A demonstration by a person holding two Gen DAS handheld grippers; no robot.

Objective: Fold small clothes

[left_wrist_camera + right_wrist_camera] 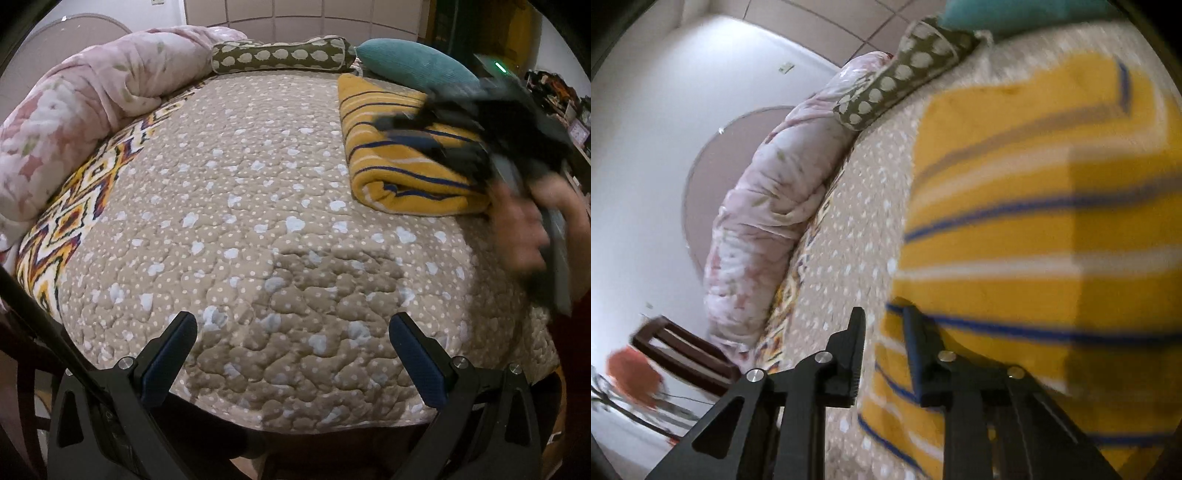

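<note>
The folded mustard-yellow striped knit garment point(406, 155) lies on the beige dotted quilt point(258, 221), apparently set aside as finished. Left gripper point(291, 354) hovers wide, empty. Right gripper point(882, 354) stands narrowly parted beside the garment's edge; grip uncertain.

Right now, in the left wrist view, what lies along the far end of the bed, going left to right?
Pink quilt → spotted bolster → teal pillow → right gripper, blurred, over the striped garment.
</note>
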